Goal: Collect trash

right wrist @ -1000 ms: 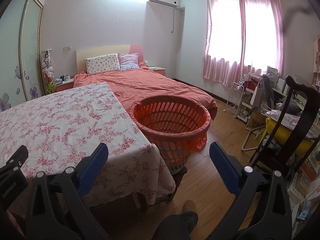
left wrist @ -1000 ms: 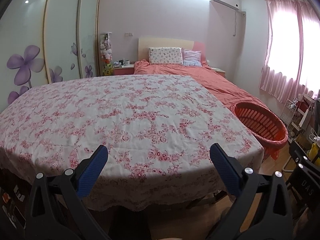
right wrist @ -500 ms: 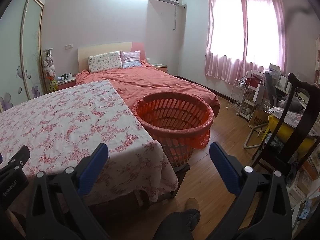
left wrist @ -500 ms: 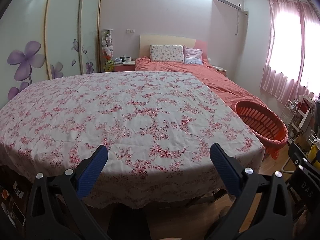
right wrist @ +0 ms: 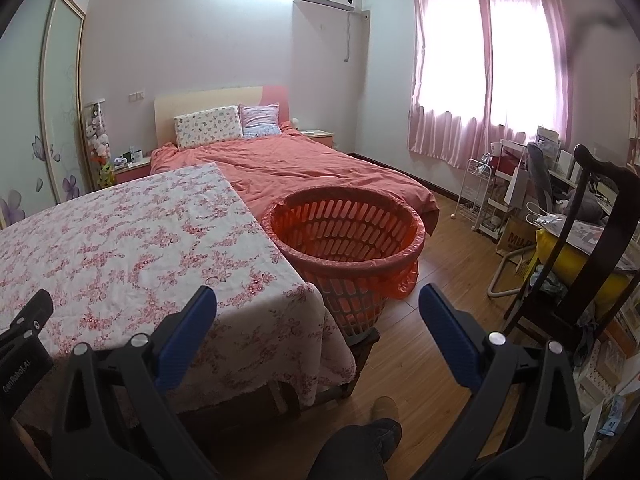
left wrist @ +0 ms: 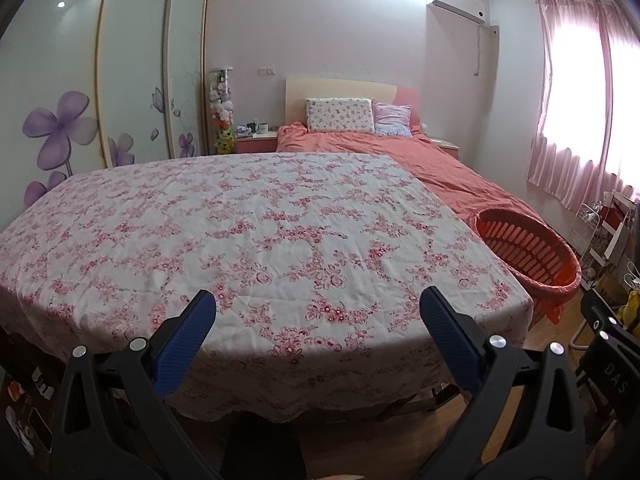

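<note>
An orange slatted basket [right wrist: 348, 236] lined with an orange bag stands on the floor at the table's right corner; it also shows in the left wrist view [left wrist: 528, 250]. My left gripper [left wrist: 318, 310] is open and empty, above the near edge of the table with the floral cloth [left wrist: 248, 224]. My right gripper [right wrist: 318, 308] is open and empty, held above the table's right corner [right wrist: 132, 248], short of the basket. No trash shows on the table in either view.
A bed with an orange cover [right wrist: 304, 164] lies beyond the table. A dark wooden chair [right wrist: 592, 248] with a yellow cushion, a white wire rack [right wrist: 476, 196] and cluttered shelves stand at the right. Wardrobe doors [left wrist: 100, 80] line the left wall. Wooden floor [right wrist: 440, 320] lies between basket and chair.
Both views have risen and tilted slightly, so the table and basket sit lower in frame. Both grippers stay open and empty.
</note>
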Demonstrator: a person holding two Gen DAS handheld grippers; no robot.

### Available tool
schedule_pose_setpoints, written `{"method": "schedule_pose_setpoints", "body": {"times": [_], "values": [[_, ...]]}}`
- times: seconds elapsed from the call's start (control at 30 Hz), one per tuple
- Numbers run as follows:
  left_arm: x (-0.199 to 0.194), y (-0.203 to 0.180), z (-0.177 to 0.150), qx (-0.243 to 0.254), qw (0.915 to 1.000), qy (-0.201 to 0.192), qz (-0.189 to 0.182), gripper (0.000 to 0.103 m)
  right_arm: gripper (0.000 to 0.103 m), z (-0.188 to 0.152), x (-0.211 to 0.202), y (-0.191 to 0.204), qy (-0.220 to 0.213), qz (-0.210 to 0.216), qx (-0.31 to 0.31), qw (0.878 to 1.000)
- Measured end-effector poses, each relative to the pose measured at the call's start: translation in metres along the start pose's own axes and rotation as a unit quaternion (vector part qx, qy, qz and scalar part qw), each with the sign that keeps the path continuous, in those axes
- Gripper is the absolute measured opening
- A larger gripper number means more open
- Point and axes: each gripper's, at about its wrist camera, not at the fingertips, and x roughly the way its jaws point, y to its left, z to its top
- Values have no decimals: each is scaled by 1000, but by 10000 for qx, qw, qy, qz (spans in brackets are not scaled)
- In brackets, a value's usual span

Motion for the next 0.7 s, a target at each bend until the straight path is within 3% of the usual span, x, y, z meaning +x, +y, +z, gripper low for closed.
{"method": "schedule_pose_setpoints", "body": {"times": [0.7], "values": [[-5,-2,3,64,9998,-141,84,100,99,0,0,-1,-1,2,6,10000]]}}
